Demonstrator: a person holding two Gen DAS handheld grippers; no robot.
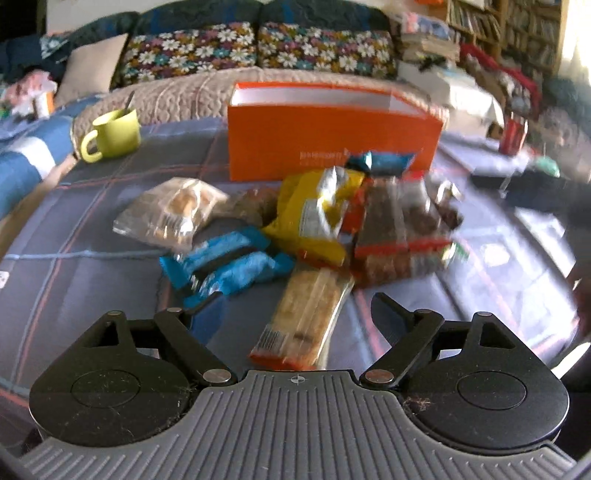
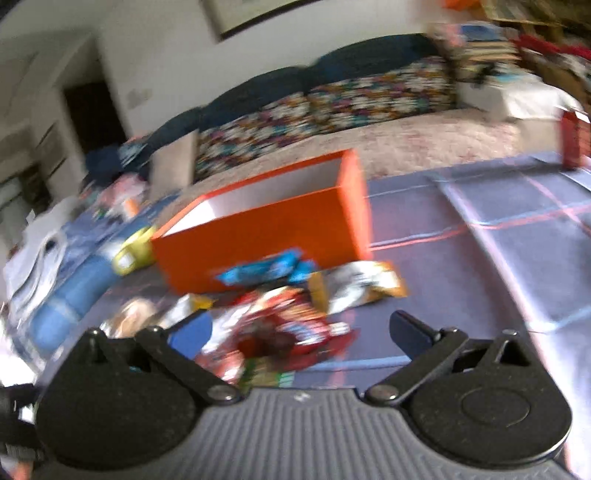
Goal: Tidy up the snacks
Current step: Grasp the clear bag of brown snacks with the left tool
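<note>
Orange box [image 1: 332,147] waited empty behind our snack pile [image 1: 314,229] mid-tabletop; left gripper [image 1: 284,314] and right gripper [image 2: 299,332] gaped, holding nothing.

you're facing a dark blue sofa [image 1: 207,14] lined with daisy-print cushions [image 1: 258,48] and a pale quilted throw [image 1: 177,92] over the seat. a bookshelf [image 1: 509,33] fills the far right corner, with bright light washing in beside it. a framed picture [image 2: 251,14] hangs on the white wall [image 2: 155,48], next to a dark doorway [image 2: 92,114].
</note>
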